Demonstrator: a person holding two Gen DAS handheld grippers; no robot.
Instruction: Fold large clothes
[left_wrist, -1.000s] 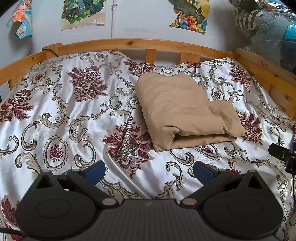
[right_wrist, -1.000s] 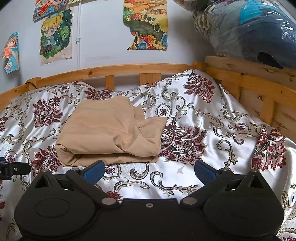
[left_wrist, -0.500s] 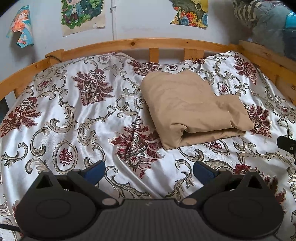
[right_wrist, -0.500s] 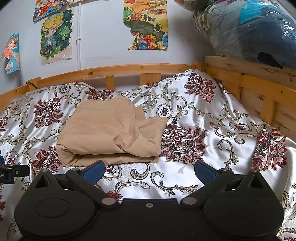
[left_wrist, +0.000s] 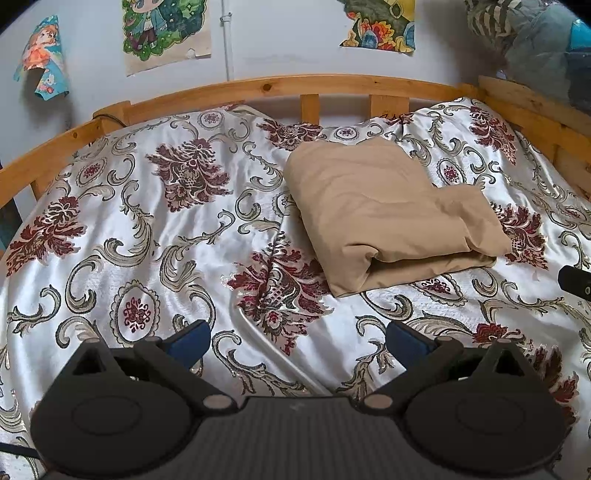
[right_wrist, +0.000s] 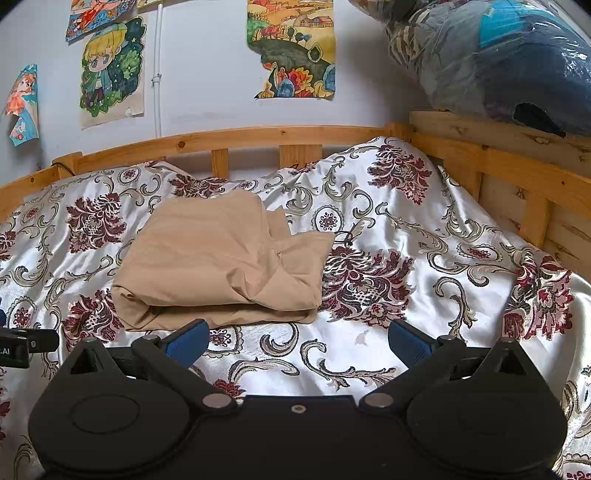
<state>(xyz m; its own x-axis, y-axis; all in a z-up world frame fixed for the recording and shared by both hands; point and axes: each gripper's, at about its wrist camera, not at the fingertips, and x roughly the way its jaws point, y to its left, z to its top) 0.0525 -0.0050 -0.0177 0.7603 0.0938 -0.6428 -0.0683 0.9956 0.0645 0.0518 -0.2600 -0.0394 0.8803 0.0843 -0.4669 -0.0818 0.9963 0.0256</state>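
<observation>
Left wrist view: tan garment (left_wrist: 384, 210) folded, far-right on bedspread (left_wrist: 147, 240). Left gripper (left_wrist: 297, 338) and right gripper (right_wrist: 295, 338) wide apart, empty. Likely soft, light; grab near folded edge.

The right gripper (right_wrist: 295, 341) is hovering over the floral satin bedspread (right_wrist: 424, 258) with its blue pads wide apart, gripping nothing. The folded tan garment (right_wrist: 218, 258) is lying just ahead, while cartoon posters (right_wrist: 110, 70) are hanging on the wall behind.
</observation>
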